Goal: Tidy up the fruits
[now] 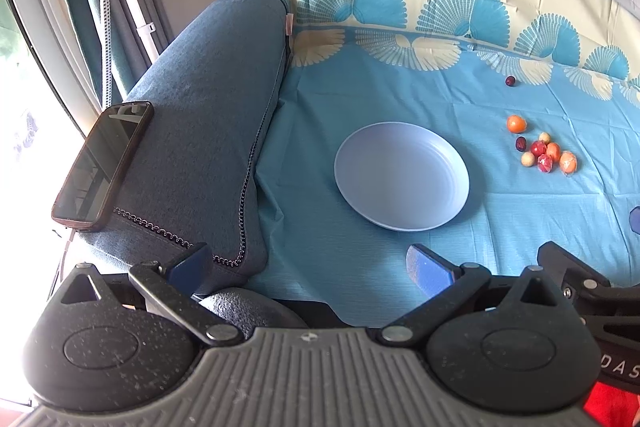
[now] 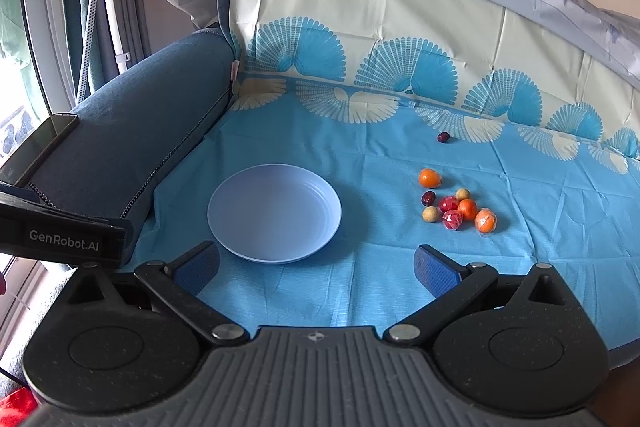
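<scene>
We are holding both tools wide, gripping nothing. Left tool (image 1: 316, 267), right tool (image 2: 316, 267) hovering over blue cloth (image 2: 380, 291). Fruit cluster (image 2: 456, 207) lying ahead-right of empty plate (image 2: 274, 219); right tool sitting nearer fruit.

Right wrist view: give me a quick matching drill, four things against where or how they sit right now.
Things:
1. plate
2. phone
3. lone dark fruit
4. right gripper

States:
A. lying on the sofa armrest
B. open, holding nothing
C. empty, left of the fruit cluster
D. apart from the cluster, nearer the backrest

Pairs: 1-C, 2-A, 3-D, 4-B
</scene>
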A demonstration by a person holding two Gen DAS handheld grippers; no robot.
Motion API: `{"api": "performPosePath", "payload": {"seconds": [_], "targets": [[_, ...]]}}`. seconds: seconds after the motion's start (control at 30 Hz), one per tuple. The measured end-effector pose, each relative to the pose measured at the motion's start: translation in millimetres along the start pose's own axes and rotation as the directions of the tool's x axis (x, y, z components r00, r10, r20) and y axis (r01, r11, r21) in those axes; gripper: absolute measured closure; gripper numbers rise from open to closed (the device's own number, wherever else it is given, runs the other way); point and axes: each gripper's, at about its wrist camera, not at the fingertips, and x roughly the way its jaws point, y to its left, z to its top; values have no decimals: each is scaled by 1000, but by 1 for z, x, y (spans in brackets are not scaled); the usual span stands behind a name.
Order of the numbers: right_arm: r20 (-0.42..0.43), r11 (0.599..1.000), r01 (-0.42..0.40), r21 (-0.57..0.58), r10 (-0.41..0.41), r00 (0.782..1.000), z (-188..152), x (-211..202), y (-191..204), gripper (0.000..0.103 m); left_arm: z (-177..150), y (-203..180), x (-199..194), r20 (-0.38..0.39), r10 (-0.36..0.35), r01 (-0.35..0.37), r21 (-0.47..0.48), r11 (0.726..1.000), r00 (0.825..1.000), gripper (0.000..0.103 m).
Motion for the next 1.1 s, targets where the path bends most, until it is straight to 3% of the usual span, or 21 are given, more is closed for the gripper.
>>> {"api": "performPosePath", "payload": {"seconds": [0.7, 1.1], "targets": [[-16, 1000, -10, 22, 10, 1000, -2, 6, -7, 1, 2, -4, 6, -20, 11, -11, 9, 1000, 1000, 0], [-24, 986, -13, 167, 17, 1000, -7, 25, -59, 1, 22, -50, 17, -56, 26, -21, 90, 996, 998, 0]]}}
